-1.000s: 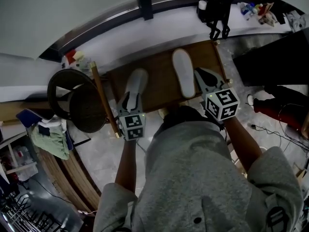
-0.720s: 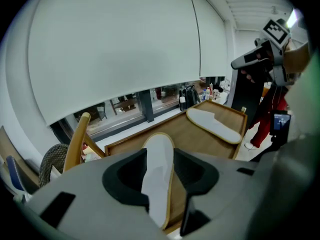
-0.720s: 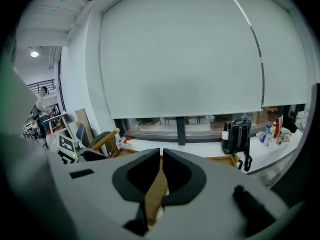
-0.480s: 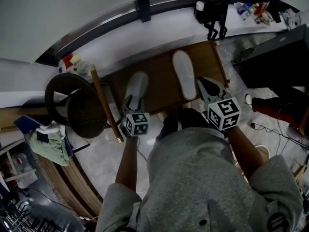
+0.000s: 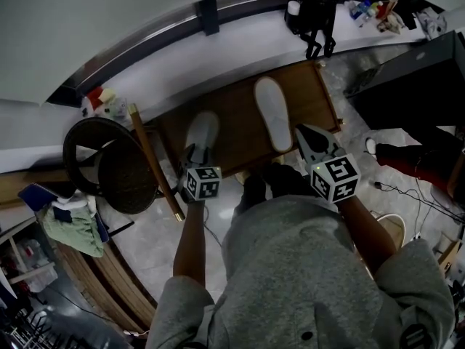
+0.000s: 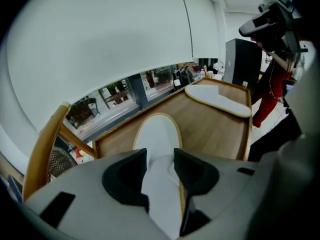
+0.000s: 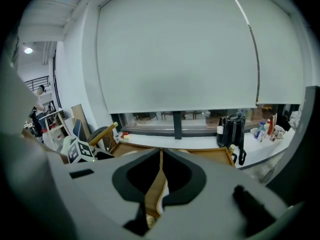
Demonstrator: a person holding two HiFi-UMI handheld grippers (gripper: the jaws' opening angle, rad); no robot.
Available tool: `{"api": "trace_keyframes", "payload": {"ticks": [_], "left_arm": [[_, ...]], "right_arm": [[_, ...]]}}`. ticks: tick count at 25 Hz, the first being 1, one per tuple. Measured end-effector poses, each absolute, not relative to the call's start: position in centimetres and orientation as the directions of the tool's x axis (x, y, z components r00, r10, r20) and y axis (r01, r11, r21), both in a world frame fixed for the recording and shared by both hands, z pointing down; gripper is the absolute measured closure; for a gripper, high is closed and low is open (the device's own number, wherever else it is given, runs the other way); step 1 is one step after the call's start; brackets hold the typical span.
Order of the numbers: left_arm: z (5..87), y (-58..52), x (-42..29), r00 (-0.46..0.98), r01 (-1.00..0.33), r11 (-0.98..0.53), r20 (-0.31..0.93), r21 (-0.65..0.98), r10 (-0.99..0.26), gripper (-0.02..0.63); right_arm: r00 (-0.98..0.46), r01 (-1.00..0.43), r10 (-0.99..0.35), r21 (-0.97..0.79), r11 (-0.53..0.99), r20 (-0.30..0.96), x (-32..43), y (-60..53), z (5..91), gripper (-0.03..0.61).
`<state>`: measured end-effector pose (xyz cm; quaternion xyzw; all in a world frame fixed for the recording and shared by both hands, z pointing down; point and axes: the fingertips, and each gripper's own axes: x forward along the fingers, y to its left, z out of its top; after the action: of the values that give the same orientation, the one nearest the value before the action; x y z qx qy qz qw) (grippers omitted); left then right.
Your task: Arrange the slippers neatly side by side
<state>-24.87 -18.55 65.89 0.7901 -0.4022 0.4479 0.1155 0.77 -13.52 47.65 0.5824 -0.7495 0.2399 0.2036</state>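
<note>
Left hand-held gripper (image 6: 160, 160), newly wider, astride slipper (image 6: 156, 131) on wooden platform (image 6: 215, 129)

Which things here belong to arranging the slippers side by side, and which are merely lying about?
Part of the job:
left-hand slipper
right-hand slipper
wooden platform on which both lie

Lying about:
round chair
black bag on the sill
green cloth
</note>
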Motion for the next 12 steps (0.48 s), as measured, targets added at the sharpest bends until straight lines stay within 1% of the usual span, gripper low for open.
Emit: {"api": "trace_keyframes", "payload": {"ticks": [2,6,9,12], "left_arm": [[66.17,-18.59,-24.81,0.272,-0.738,-0.651,0.803,-0.180,-0.530,0.443],[66.24,-18.75,-24.84,0.265,-0.738,-0.647,0.798,-0.193,-0.540,0.503],[66.15,-18.87,-25.01,0.259,-0.742,-0.640,0.795,-0.200,-0.549,0.532],[66.15,-18.94,-25.11,0.253,-0.753,-0.629,0.796,-0.195,-0.550,0.548]], "right_arm": [[-0.241,-0.970,-0.772,-0.119,0.212,0.587,0.54,-13.44,47.72,0.543],[-0.242,-0.970,-0.770,-0.118,0.215,0.590,0.28,-13.40,47.70,0.543],[-0.245,-0.969,-0.768,-0.121,0.216,0.592,0.24,-13.42,47.75,0.543],[-0.251,-0.967,-0.763,-0.123,0.222,0.596,0.09,-13.50,47.85,0.543]]}}
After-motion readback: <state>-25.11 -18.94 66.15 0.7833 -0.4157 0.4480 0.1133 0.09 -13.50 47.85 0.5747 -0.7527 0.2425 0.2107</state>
